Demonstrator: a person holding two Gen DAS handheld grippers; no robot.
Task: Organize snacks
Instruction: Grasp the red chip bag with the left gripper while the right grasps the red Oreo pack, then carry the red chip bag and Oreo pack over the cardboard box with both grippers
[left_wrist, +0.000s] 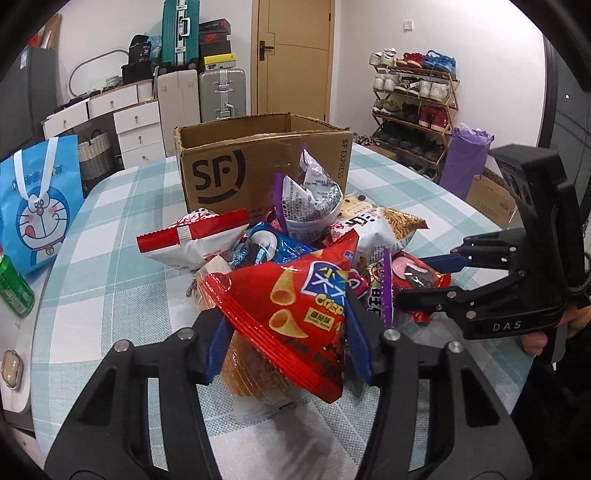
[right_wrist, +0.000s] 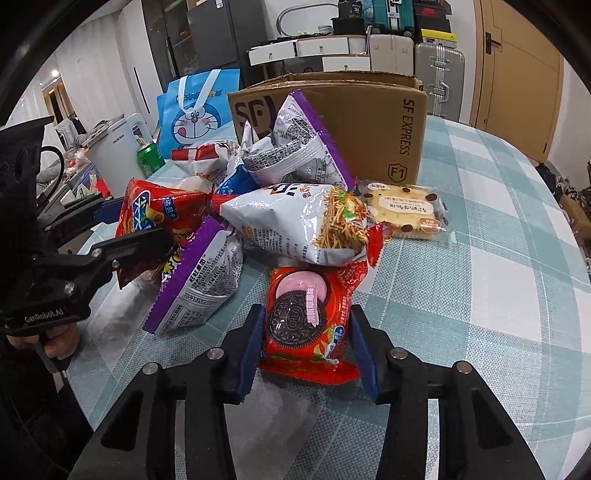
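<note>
2 snack packs sit between blue pads: the red crisp bag (left_wrist: 295, 314) is pinched by the left gripper (left_wrist: 288, 347), its jaws clenched on it above the pile, while the right gripper (right_wrist: 306, 354) brackets the Oreo pack (right_wrist: 306, 325) lying on the checked tabletop (right_wrist: 480, 295); whether its pads touch, I cannot tell. Only the right view shows the yellow cake packet (right_wrist: 404, 210) beside the cardboard box (right_wrist: 369, 125); only the left view shows the shoe rack (left_wrist: 413, 107).

table (right_wrist: 498, 258): checked cloth | on it: cardboard box (right_wrist: 369, 122), snack pile (right_wrist: 280, 210), green can (right_wrist: 149, 157)
</note>
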